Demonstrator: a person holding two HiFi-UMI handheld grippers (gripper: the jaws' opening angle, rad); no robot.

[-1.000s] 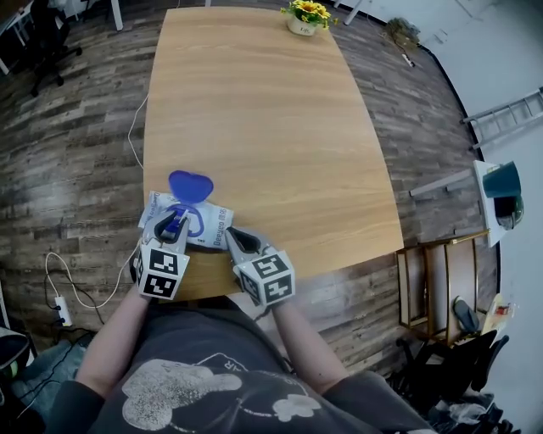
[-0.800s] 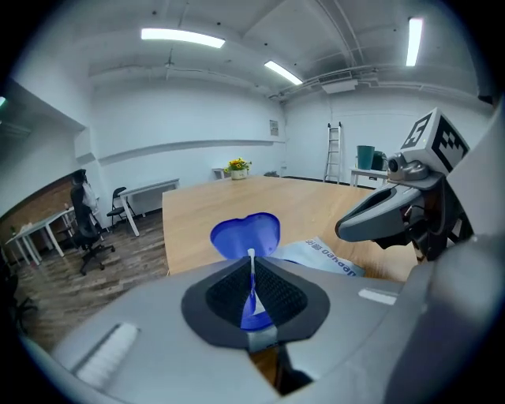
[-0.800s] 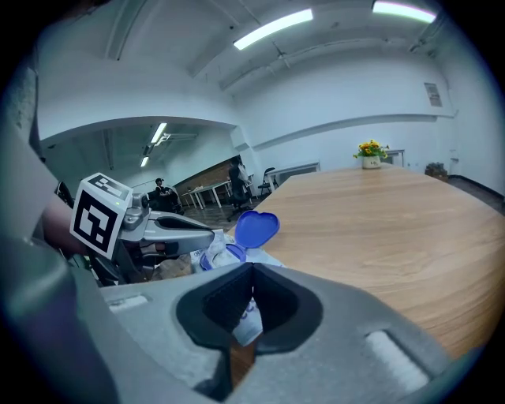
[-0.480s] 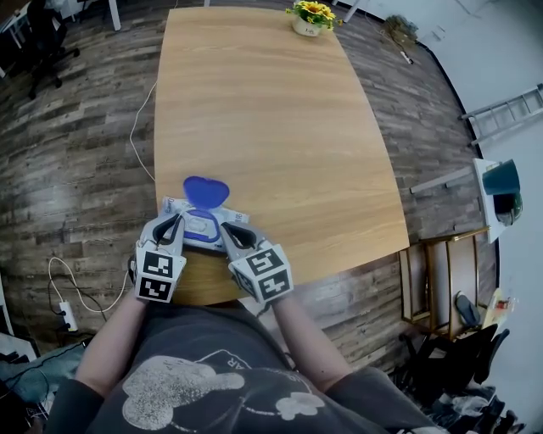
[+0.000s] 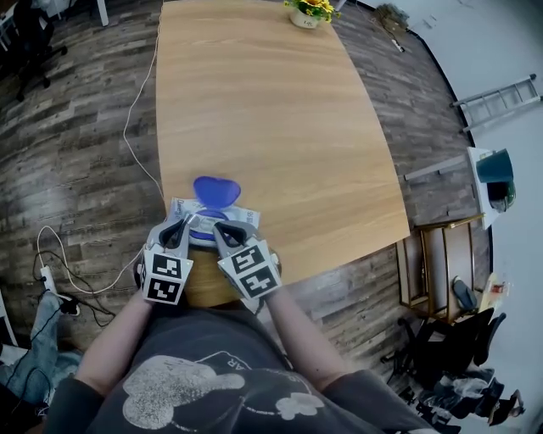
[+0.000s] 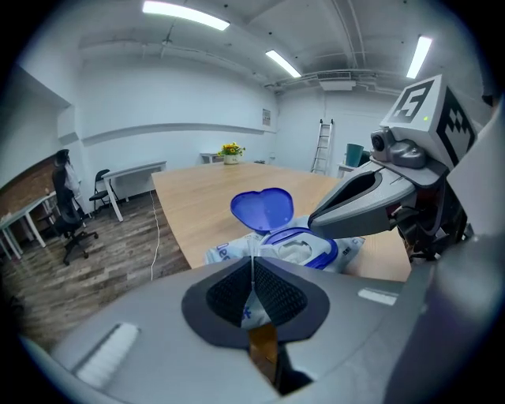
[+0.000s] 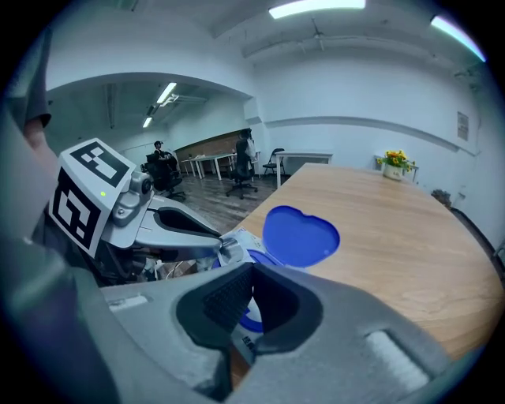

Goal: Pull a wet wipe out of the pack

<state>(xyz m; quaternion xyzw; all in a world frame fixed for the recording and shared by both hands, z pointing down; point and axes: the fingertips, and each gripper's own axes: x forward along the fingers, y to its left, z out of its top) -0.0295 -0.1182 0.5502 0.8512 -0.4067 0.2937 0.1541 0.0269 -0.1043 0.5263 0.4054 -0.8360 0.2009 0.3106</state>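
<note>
A white wet wipe pack (image 5: 227,214) lies at the table's near edge, its blue heart-shaped lid (image 5: 216,190) flipped open. In the left gripper view a white wipe (image 6: 298,251) shows inside the blue-rimmed opening. My left gripper (image 5: 181,230) is shut on the pack's near left edge; a thin fold of wrapper stands between its pads (image 6: 272,293). The right gripper (image 5: 218,230) is shut with nothing in it. Its tip (image 6: 316,224) rests at the rim of the opening. The lid (image 7: 300,235) stands just beyond the right gripper (image 7: 251,272).
The long wooden table (image 5: 271,110) stretches away, with a pot of yellow flowers (image 5: 307,12) at its far end. A white cable (image 5: 136,127) and a power strip (image 5: 44,278) lie on the floor at the left. A ladder (image 5: 496,97) lies at the right.
The left gripper's jaws were open over the pack's opening; they have shut on the pack's left edge. The right gripper has come in from the right to the opening.
</note>
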